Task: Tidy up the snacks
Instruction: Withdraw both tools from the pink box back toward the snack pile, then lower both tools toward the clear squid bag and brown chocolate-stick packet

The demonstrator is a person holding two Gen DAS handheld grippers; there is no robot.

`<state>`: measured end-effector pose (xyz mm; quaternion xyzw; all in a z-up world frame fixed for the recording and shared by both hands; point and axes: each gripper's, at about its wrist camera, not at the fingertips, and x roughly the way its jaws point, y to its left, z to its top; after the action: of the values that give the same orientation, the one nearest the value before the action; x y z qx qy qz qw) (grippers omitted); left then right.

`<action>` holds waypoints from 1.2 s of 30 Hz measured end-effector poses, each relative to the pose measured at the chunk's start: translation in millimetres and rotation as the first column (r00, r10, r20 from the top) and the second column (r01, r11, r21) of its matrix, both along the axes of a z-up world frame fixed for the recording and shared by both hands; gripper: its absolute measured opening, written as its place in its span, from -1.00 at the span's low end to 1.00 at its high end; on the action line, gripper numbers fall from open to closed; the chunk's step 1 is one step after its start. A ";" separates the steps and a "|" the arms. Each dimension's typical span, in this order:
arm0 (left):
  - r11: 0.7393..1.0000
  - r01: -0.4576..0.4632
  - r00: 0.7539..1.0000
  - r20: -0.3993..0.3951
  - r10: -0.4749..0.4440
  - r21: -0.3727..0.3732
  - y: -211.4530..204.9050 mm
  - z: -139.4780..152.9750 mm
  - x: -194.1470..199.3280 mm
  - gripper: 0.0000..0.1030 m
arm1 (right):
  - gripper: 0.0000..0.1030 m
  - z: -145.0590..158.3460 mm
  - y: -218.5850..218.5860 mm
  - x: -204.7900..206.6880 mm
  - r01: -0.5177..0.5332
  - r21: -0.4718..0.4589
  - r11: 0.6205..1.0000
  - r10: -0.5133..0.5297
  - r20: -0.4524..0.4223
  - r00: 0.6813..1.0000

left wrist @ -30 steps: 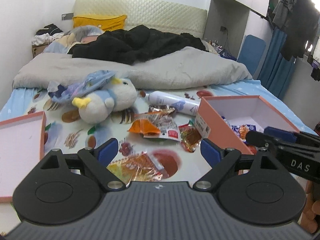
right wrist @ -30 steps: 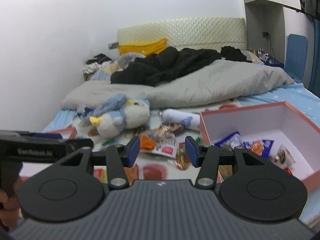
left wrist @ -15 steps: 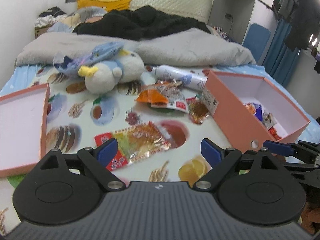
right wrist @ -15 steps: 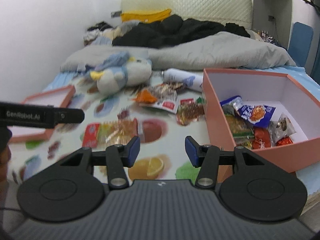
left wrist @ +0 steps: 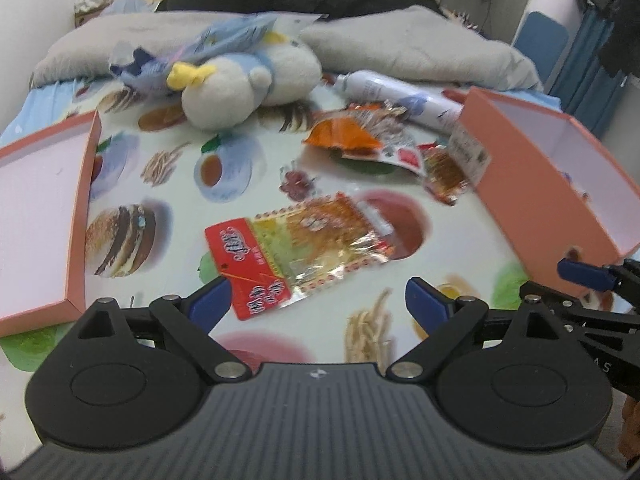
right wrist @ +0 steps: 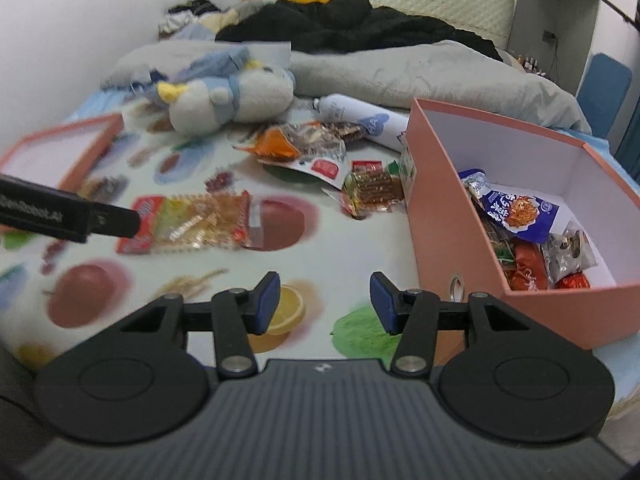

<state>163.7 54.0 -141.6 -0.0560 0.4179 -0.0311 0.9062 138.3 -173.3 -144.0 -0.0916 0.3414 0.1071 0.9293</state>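
The bed (left wrist: 280, 184), spread with a food-print sheet, lies under both grippers, and the salmon-pink box (right wrist: 448, 216) holding several snack packets sits just right of the right gripper (right wrist: 324, 304), whose jaws are spread with nothing between them. The left gripper (left wrist: 318, 300) also has its jaws spread wide and empty, with the red-and-clear snack packet (left wrist: 296, 244) lying flat just ahead of them, nearest the left jaw. Farther ahead lie an orange snack packet (left wrist: 344, 136) and a small brown one (left wrist: 444, 172) beside the box.

I see open printed bedsheet (right wrist: 320, 248) near me; the tall pink cardboard box (right wrist: 448, 220) walls off the right.
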 end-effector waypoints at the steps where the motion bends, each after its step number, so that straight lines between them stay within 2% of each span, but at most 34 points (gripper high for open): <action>1: 1.000 -0.022 1.000 0.003 0.022 0.007 3.4 -3.8 3.6 0.86 | 0.01 -3.5 2.1 4.8 -0.006 -0.014 1.000 0.006 -0.002 1.000; 5: 0.999 -0.043 0.999 -0.028 0.043 0.006 15.1 -19.1 25.1 0.89 | 0.01 -12.9 7.8 27.2 -0.017 -0.023 1.000 0.017 -0.008 1.000; 9: 0.999 -0.032 0.998 -0.046 0.034 0.037 20.9 -30.1 46.9 0.89 | 0.01 -20.9 16.8 55.8 -0.029 -0.030 0.999 0.029 -0.008 1.000; 12: 0.997 0.043 0.997 -0.064 -0.039 0.063 20.5 -37.3 65.4 0.89 | 0.01 -26.0 24.7 79.2 -0.047 -0.048 0.998 0.047 0.008 0.999; 15: 0.989 0.108 0.992 -0.073 -0.101 0.099 18.8 -42.3 82.4 0.92 | 0.01 -36.5 34.7 103.0 -0.055 -0.153 0.987 0.057 0.009 0.998; 19: 0.965 0.241 0.968 -0.101 -0.231 0.107 14.6 -51.6 103.7 0.94 | 0.01 -47.1 40.7 126.5 -0.084 -0.206 0.975 0.088 0.010 0.996; 23: 0.947 0.313 0.947 -0.105 -0.305 0.071 14.1 -59.4 119.3 0.99 | -0.01 -56.0 44.4 145.9 -0.111 -0.234 0.966 0.113 -0.006 0.994; 27: 0.912 0.397 0.915 -0.128 -0.383 0.101 8.9 -68.3 133.2 1.00 | -0.02 -63.5 49.3 156.4 -0.129 -0.274 0.953 0.129 -0.017 0.992; 29: 0.907 0.413 0.906 -0.140 -0.399 0.085 10.2 -72.4 139.7 1.00 | -0.02 -64.6 50.8 158.9 -0.128 -0.294 0.947 0.132 -0.006 0.991; 32: 0.905 0.422 0.900 -0.142 -0.412 0.055 12.7 -75.5 145.3 1.00 | -0.23 -65.1 51.0 162.2 -0.152 -0.289 0.945 0.152 -0.022 0.988; 34: 0.908 0.418 0.902 -0.139 -0.409 0.039 14.6 -77.0 147.3 1.00 | -0.48 -64.8 50.6 164.3 -0.164 -0.265 0.950 0.159 -0.041 0.986; 36: 0.909 0.415 0.903 -0.139 -0.406 0.044 13.3 -77.2 146.6 1.00 | -0.55 -65.4 52.6 165.5 -0.171 -0.268 0.948 0.164 -0.047 0.985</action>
<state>310.3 67.2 -218.8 0.0642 0.4779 -0.2025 0.8523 303.8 -120.7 -209.4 -0.2455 0.3547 0.1389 0.8914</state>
